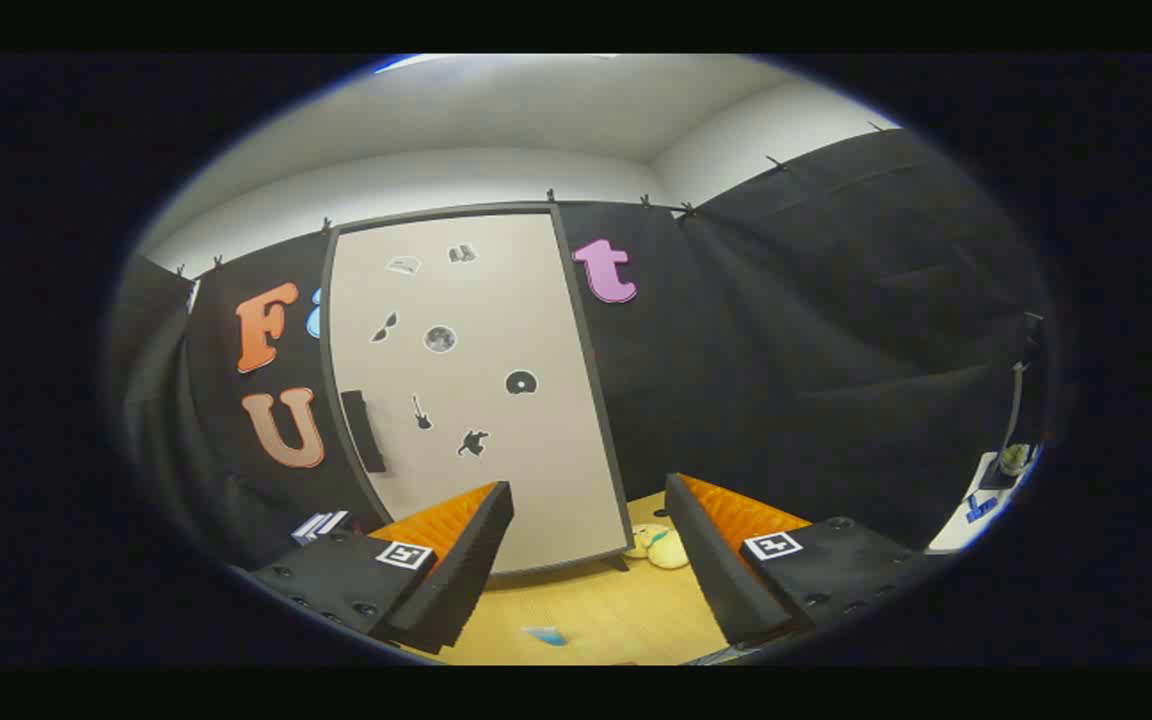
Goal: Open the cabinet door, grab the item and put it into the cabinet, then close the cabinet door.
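A tall cabinet (471, 390) with a pale door stands on the wooden table, beyond my fingers. Its door is shut, dotted with small dark stickers, and carries a dark handle (363, 430) near its left edge. A pale yellow soft toy (658, 546) lies on the table by the cabinet's lower right corner, just beyond the right finger. My gripper (588, 560) is open, its fingers spread wide with nothing between them, still a short way in front of the door.
The wooden table (596, 610) runs under the fingers, with a small blue scrap (546, 634) lying on it near me. Black cloth walls close in the booth. A white surface with small objects (996, 490) sits at the far right.
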`<state>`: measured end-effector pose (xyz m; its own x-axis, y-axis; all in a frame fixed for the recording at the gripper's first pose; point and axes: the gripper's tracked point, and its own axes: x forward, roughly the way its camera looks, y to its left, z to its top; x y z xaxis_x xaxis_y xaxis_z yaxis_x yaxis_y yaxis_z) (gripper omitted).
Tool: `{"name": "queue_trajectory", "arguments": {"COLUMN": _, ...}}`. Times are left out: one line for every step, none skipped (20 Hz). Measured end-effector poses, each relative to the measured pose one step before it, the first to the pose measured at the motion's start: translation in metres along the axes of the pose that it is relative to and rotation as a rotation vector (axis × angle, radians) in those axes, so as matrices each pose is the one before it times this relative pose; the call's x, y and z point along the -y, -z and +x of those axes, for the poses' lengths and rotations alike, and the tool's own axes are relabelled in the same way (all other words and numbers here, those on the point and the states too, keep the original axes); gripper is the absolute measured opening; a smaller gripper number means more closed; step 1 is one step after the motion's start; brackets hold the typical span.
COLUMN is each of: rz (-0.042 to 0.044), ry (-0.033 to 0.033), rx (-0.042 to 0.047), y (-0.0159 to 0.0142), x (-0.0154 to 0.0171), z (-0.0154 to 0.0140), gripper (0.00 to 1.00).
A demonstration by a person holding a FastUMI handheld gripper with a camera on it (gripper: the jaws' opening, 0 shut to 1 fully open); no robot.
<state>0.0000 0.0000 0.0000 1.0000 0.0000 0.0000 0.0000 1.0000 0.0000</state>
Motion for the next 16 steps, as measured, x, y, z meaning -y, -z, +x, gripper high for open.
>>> {"name": "queue_trajectory", "arguments": {"rz": -0.00854, "ry": -0.00701, "rx": 0.00024, "y": -0.00072, "x": -0.00245, "z": -0.00213, "gripper": 0.98}}
{"name": "queue_trajectory", "arguments": {"rz": -0.00947, "ry": -0.00296, "rx": 0.00001, "y": 0.00013, "x": -0.00139, "z": -0.00227, "gripper": 0.98}}
{"name": "queue_trajectory", "arguments": {"rz": -0.00992, "ry": -0.00341, "rx": -0.00053, "y": -0.00023, "x": -0.00124, "z": -0.00223, "gripper": 0.98}}
{"name": "queue_trajectory", "arguments": {"rz": -0.00842, "ry": -0.00353, "rx": 0.00029, "y": 0.00055, "x": -0.00139, "z": -0.00216, "gripper": 0.98}}
{"name": "queue_trajectory", "arguments": {"rz": -0.00463, "ry": -0.00255, "rx": -0.00050, "y": 0.00076, "x": -0.00145, "z": -0.00171, "gripper": 0.98}}
{"name": "queue_trajectory", "arguments": {"rz": -0.00111, "ry": -0.00218, "rx": -0.00131, "y": 0.00059, "x": -0.00084, "z": -0.00125, "gripper": 0.98}}
{"name": "queue_trajectory", "arguments": {"rz": 0.00079, "ry": -0.00300, "rx": -0.00174, "y": 0.00066, "x": -0.00149, "z": -0.00071, "gripper": 0.98}}
{"name": "queue_trajectory", "arguments": {"rz": 0.00080, "ry": -0.00233, "rx": 0.00005, "y": 0.00056, "x": -0.00138, "z": -0.00050, "gripper": 0.98}}
{"name": "queue_trajectory", "arguments": {"rz": 0.00007, "ry": -0.00141, "rx": -0.00040, "y": 0.00001, "x": -0.00035, "z": -0.00025, "gripper": 0.98}}
{"name": "queue_trajectory", "arguments": {"rz": -0.00236, "ry": -0.00305, "rx": -0.00231, "y": 0.00067, "x": -0.00159, "z": -0.00051, "gripper": 0.98}}
{"name": "queue_trajectory", "arguments": {"rz": -0.00262, "ry": -0.00268, "rx": -0.00239, "y": 0.00030, "x": -0.00109, "z": -0.00032, "gripper": 0.98}}
{"name": "queue_trajectory", "arguments": {"rz": -0.00168, "ry": -0.00162, "rx": -0.00034, "y": -0.00012, "x": -0.00053, "z": -0.00081, "gripper": 0.98}}
{"name": "queue_trajectory", "arguments": {"rz": -0.00093, "ry": -0.00191, "rx": 0.00127, "y": -0.00064, "x": -0.00059, "z": -0.00057, "gripper": 0.98}}
{"name": "queue_trajectory", "arguments": {"rz": -0.00095, "ry": -0.00199, "rx": 0.00098, "y": 0.00004, "x": -0.00085, "z": -0.00049, "gripper": 0.98}}
{"name": "queue_trajectory", "arguments": {"rz": -0.00143, "ry": -0.00197, "rx": -0.00072, "y": 0.00033, "x": -0.00154, "z": 0.00033, "gripper": 0.98}}
{"name": "queue_trajectory", "arguments": {"rz": -0.00145, "ry": -0.00245, "rx": -0.00158, "y": 0.00052, "x": -0.00242, "z": 0.00156, "gripper": 0.98}}
